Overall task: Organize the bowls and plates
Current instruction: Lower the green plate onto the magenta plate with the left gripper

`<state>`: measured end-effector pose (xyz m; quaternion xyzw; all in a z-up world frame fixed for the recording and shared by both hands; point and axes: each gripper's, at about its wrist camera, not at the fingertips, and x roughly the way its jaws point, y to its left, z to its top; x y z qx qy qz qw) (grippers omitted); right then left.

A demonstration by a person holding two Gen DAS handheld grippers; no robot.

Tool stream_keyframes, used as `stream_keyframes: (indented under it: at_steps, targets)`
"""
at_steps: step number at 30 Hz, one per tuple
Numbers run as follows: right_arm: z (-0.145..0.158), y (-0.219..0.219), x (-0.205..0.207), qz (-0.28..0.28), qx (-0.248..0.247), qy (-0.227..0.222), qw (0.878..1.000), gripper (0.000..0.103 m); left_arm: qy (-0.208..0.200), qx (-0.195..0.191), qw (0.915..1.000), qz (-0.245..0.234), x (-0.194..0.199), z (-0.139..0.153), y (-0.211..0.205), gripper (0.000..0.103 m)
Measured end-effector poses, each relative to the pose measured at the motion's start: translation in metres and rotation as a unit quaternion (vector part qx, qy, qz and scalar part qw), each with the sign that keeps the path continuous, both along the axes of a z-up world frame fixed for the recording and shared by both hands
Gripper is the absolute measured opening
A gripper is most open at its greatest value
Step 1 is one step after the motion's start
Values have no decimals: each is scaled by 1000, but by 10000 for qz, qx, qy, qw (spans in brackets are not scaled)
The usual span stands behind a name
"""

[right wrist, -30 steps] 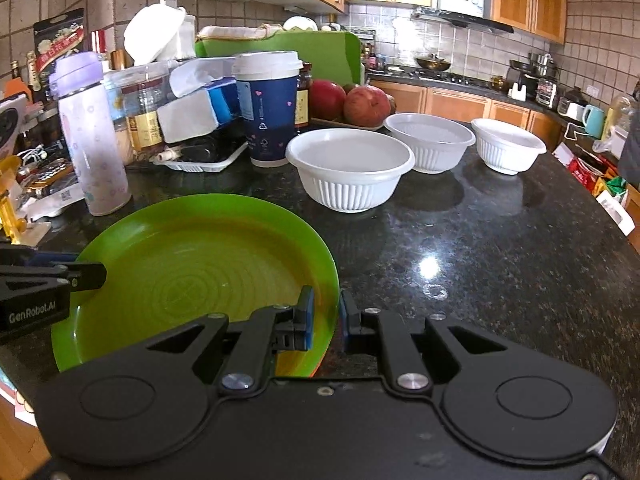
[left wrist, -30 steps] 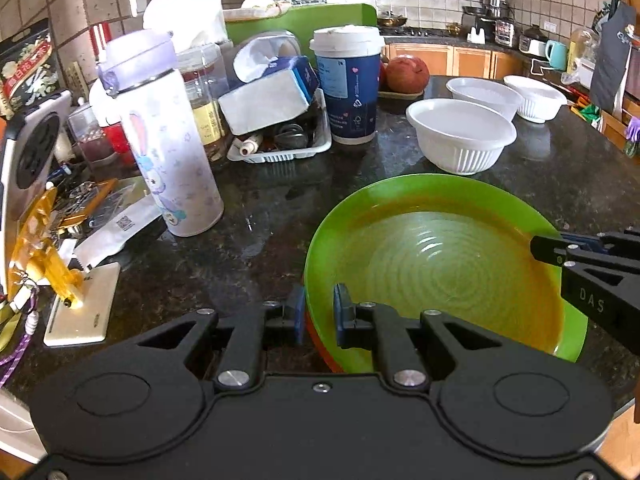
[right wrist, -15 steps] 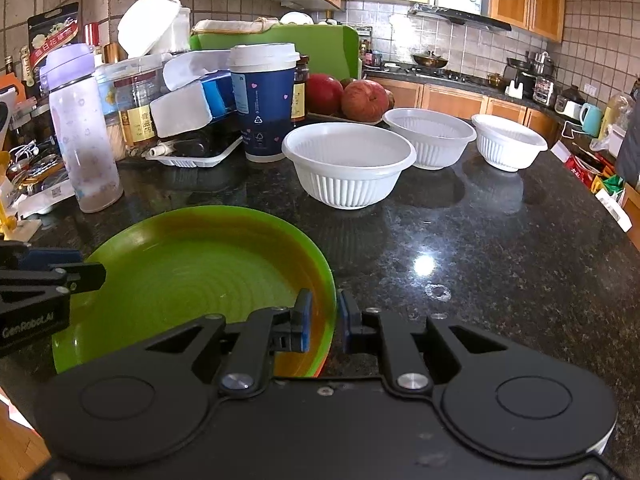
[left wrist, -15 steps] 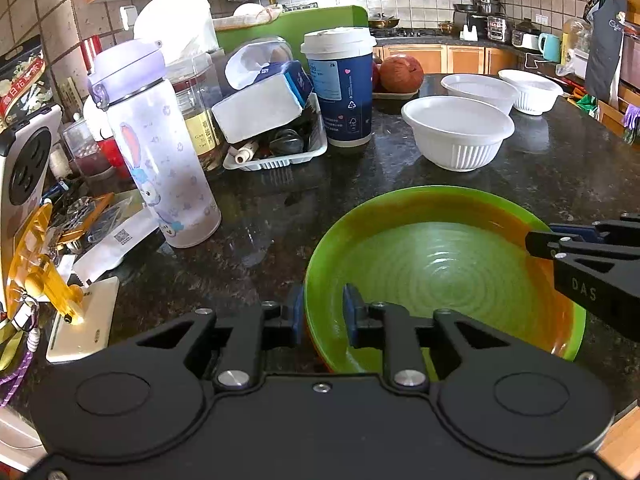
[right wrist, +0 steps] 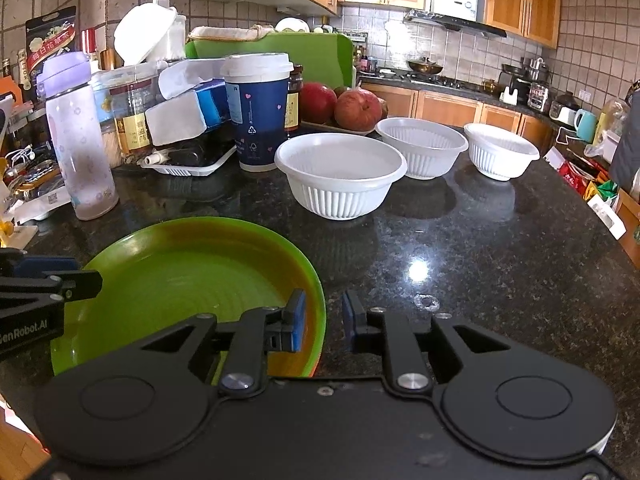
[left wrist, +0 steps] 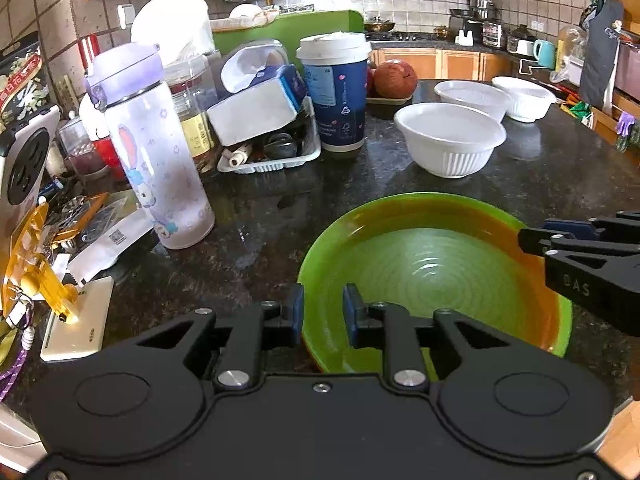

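While both grippers straddle its rim, the round green plastic plate [left wrist: 436, 268] sits on the dark granite counter [right wrist: 480, 248].
Left gripper [left wrist: 323, 314] loose, apart; right gripper [right wrist: 323, 320] opening, pads clear of the rim.

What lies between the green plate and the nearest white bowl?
Nothing: only bare dark countertop separates the green plate from the nearest white bowl. The right wrist view shows this stretch most clearly; the left wrist view agrees.
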<state>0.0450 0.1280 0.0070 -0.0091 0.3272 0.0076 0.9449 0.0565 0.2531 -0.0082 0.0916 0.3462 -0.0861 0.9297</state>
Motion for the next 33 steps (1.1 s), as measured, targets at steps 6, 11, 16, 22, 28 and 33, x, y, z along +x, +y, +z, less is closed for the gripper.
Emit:
stream_keyframes:
  at_steps: [6,11,16,22,28,33]
  targets:
    - [3,1,-6,-4,0,-59,10000,20,-72,-20,9999,-75,-5,4,-3,32]
    - [6,2,-13,-48,-7,-110,9999,20,-83,-42,9999,-117,-8,5,-3,32]
    - [7,2,-19,-93,-1,-149,9998,20,-59,-84,9998,-169,-12,6,-3,32]
    - [7,1,-28,-148,37,-173,9997,20,-56,-61,9997,-230,-17,6,-6,32]
    - [7,-2,-35,-189,80,-221,9995,20,-61,-91,9995,-281,-22,9,-9,32]
    - [8,-7,-39,-225,109,-246,9994,20,-86,-86,9994,-319,-25,11,-15,32]
